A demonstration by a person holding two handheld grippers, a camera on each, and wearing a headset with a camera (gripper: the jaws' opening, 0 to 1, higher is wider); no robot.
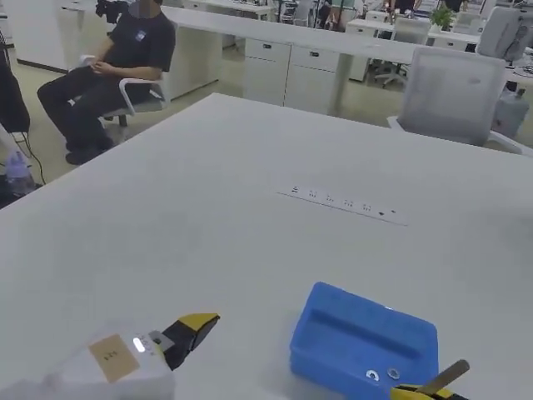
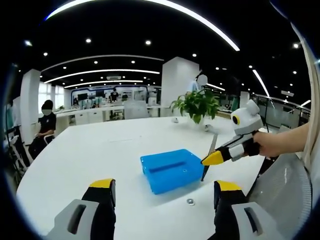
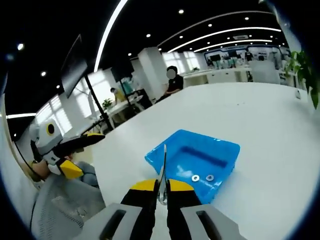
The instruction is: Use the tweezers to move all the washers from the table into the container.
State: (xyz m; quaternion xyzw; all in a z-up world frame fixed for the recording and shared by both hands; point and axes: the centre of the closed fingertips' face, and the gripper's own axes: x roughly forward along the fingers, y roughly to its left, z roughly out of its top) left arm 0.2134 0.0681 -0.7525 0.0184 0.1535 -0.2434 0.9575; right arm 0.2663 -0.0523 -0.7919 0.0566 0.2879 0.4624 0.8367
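Two washers (image 3: 195, 177) in container (image 3: 227, 150); right hand-held gripper (image 3: 162, 186) clamps tweezers (image 3: 164, 162); tan label (image 1: 112, 357) illegible

1. A broad white table (image 1: 166, 217) with a plain matt top; its far corner points towards the rest of the office.
2. A shallow blue container (image 1: 358, 333) sits flat on the table. In the head view it is towards the near side and right of the middle.
3. A narrow strip of sockets (image 1: 341, 202) is set flush into the top. It lies farther across the table, well apart from the container.
4. In the left gripper view, one small metal washer (image 2: 190, 201) lies flat on the bare top. It is just beside the container's near corner and not touching it.
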